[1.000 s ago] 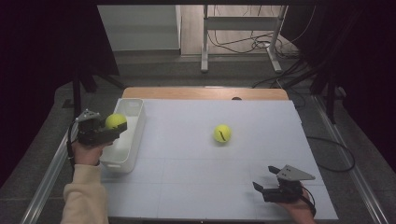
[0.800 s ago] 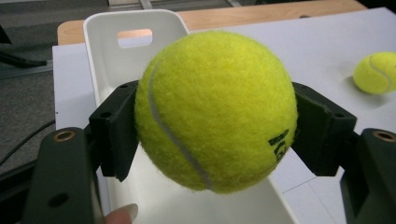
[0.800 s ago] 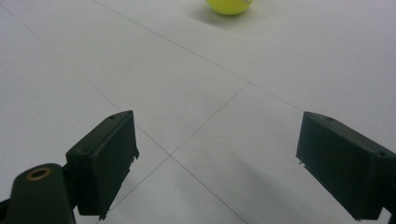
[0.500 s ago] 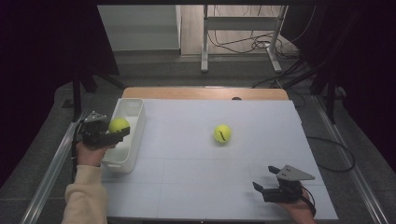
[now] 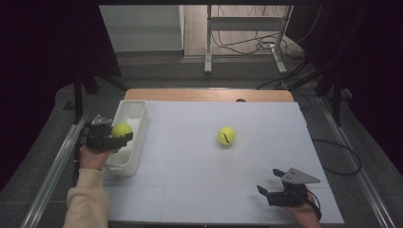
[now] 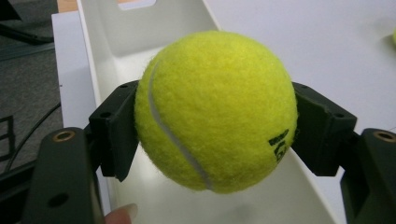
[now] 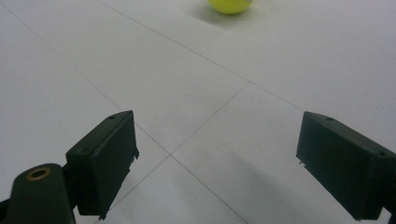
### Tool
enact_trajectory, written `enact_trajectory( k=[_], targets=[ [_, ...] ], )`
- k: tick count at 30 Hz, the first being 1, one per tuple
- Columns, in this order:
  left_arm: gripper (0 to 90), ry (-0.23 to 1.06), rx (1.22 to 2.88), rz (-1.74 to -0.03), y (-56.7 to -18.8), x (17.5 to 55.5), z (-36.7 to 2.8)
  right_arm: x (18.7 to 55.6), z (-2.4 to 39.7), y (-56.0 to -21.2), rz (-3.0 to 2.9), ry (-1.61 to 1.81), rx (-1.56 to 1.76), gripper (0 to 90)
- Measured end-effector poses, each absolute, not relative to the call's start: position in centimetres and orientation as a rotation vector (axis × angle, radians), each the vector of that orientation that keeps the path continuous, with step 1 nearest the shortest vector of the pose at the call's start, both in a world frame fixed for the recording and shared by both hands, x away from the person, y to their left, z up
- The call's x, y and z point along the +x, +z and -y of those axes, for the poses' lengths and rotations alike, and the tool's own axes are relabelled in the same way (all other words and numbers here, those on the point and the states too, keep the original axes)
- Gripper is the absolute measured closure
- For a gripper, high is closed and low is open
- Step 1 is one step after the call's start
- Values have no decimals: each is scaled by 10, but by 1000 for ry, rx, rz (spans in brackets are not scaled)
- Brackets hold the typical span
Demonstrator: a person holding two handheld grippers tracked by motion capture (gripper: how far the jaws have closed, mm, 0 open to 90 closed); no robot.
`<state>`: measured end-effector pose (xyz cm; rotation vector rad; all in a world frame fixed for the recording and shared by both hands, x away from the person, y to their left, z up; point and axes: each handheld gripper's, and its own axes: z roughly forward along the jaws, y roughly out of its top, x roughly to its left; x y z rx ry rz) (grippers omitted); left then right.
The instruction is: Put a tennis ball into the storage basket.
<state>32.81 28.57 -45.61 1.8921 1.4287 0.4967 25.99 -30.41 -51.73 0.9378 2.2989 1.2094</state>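
A yellow tennis ball (image 5: 121, 129) (image 6: 215, 112) is clamped between the black pads of my left gripper (image 5: 119, 135) (image 6: 215, 135), which is shut on it. It hangs just over the near half of a long white bin (image 5: 133, 109) (image 6: 121, 42) at the table's left edge. A second tennis ball (image 5: 226, 136) (image 7: 229, 4) lies loose on the white tabletop near the middle. My right gripper (image 5: 268, 190) (image 7: 217, 163) rests low at the front right, jaws wide open with nothing between them, pointing towards that loose ball.
The bin's inside looks empty where it shows. White table surface (image 5: 199, 190) spreads between the two grippers. A wooden strip (image 5: 209, 95) runs along the table's far edge, and metal rails (image 5: 52, 171) flank its sides.
The left gripper with its ball has drifted slightly down and nearer over the bin. The right gripper and the loose ball have not moved.
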Motion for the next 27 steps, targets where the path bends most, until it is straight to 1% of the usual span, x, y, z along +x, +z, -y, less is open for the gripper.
enact_trajectory(
  k=[16,23,25,26,27],
  targets=[
    [260,497,1922,-1443,-458,328,-287,260,304,-518,-2298,1212,939,128],
    [258,519,1939,-1445,-457,327,-286,260,304,-518,-2299,1210,939,128],
    [240,523,1939,-1447,-457,327,-286,260,304,-518,-2298,1211,939,128],
    [188,526,1925,-1452,-457,328,-286,260,304,-518,-2298,1211,939,128],
    [162,526,1925,-1452,-457,328,-286,260,304,-518,-2298,1210,939,128]
  ],
)
